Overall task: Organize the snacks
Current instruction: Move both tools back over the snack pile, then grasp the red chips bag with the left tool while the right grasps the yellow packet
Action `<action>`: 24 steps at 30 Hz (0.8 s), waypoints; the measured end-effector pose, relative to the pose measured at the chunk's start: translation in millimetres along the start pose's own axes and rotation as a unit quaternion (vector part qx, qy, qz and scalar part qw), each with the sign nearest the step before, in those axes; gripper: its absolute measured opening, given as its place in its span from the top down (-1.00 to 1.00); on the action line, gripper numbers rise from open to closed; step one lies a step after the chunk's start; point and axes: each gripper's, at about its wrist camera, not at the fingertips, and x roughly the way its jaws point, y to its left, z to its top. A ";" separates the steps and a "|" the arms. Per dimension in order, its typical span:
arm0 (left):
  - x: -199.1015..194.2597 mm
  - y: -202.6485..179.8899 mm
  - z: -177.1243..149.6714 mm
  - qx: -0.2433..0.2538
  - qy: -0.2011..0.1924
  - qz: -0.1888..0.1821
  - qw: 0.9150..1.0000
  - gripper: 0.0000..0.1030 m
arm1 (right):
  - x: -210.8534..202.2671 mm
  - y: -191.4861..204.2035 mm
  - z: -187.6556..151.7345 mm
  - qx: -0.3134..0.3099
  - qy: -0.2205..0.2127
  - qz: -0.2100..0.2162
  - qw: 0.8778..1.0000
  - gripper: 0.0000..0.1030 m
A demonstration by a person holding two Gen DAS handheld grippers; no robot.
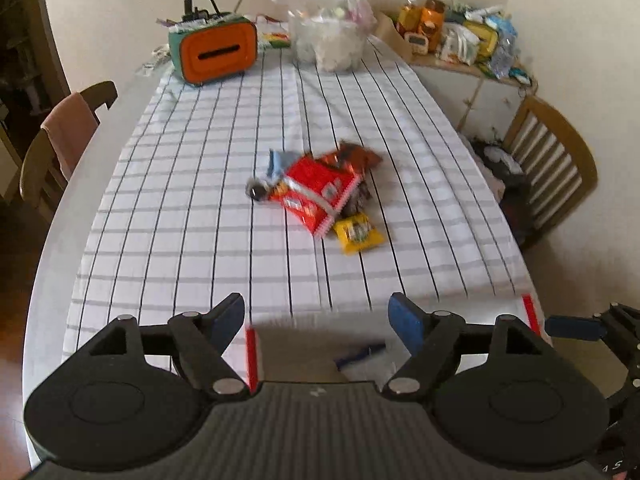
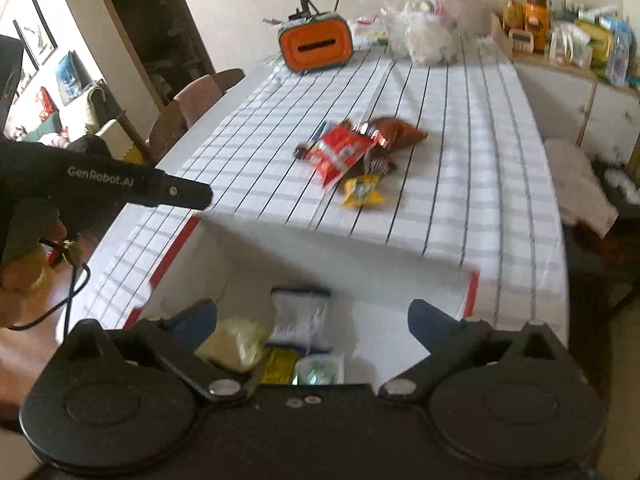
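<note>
a heap of snack packets [image 1: 320,188] lies mid-worktop [image 1: 180,200] on the checked cloth, a yellow packet [image 2: 362,194] beside it. more packets sit in the white box [image 2: 384,280] below. left gripper [image 1: 318,318] and right gripper [image 2: 312,320] jaws gape, nothing between them.

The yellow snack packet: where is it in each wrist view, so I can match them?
Left wrist view: the yellow snack packet lies just right of centre, at the near end of the snack pile.
Right wrist view: the packet sits at centre, below the red bag.
Shared landmark: the orange box at the table's far end.
</note>
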 end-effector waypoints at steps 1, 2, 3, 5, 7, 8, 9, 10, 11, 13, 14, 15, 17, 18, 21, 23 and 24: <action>1.3 3.4 7.5 -0.004 -0.003 0.000 1.000 -0.53 | 0.8 -0.3 7.2 -0.003 0.001 -0.005 1.000 -0.98; 3.3 6.5 15.9 -0.006 -0.007 0.003 1.000 -0.53 | 2.3 -1.2 16.1 -0.004 0.003 -0.005 1.000 -0.98; 5.9 9.1 24.0 -0.006 -0.009 0.008 1.000 -0.53 | 3.7 -3.0 24.1 -0.003 0.003 -0.003 1.000 -0.98; 12.4 13.9 38.1 -0.002 -0.015 0.013 1.000 -0.53 | 6.8 -5.1 40.6 0.002 -0.002 -0.012 1.000 -0.98; 21.0 17.5 51.8 0.010 -0.015 0.011 1.000 -0.53 | 11.7 -5.3 55.0 -0.003 -0.007 -0.023 1.000 -0.98; 26.1 19.0 59.6 0.019 -0.015 0.008 1.000 -0.53 | 15.7 -5.2 62.6 -0.007 -0.008 -0.031 0.999 -0.98; 31.1 19.7 65.7 0.030 -0.015 0.005 0.999 -0.53 | 20.4 -6.3 68.9 -0.010 -0.007 -0.035 0.999 -0.98; 36.1 20.3 71.2 0.043 -0.016 0.003 0.999 -0.53 | 26.7 -7.3 76.6 -0.012 -0.002 -0.035 0.999 -0.98; 41.4 20.7 76.6 0.055 -0.016 0.003 0.998 -0.53 | 32.0 -8.7 82.0 -0.013 0.002 -0.033 0.999 -0.98; 52.4 22.9 85.7 0.068 -0.012 0.003 0.998 -0.53 | 44.6 -10.0 92.6 -0.019 0.015 -0.026 0.999 -0.97; 60.2 25.2 90.8 0.071 -0.004 0.000 0.997 -0.53 | 51.4 -9.9 97.5 -0.024 0.022 -0.026 0.999 -0.97; 66.7 27.5 94.9 0.066 0.003 -0.001 0.998 -0.53 | 58.4 -9.4 101.7 -0.030 0.027 -0.028 0.999 -0.97; 84.5 34.0 104.3 0.046 0.024 -0.007 0.999 -0.53 | 71.1 -7.4 108.7 -0.046 0.035 -0.036 0.998 -0.96; 94.3 37.5 108.5 0.031 0.035 -0.010 0.999 -0.53 | 77.4 -6.3 111.8 -0.054 0.038 -0.042 0.997 -0.96; 123.0 44.9 118.9 -0.016 0.065 -0.015 0.998 -0.53 | 99.1 -6.0 121.8 -0.068 0.054 -0.047 0.995 -0.91; 145.3 49.2 124.5 -0.055 0.089 -0.020 0.994 -0.53 | 114.1 -7.9 127.7 -0.073 0.067 -0.046 0.994 -0.90; 154.7 50.7 126.5 -0.070 0.099 -0.022 0.992 -0.53 | 121.6 -9.9 130.3 -0.072 0.074 -0.044 0.994 -0.89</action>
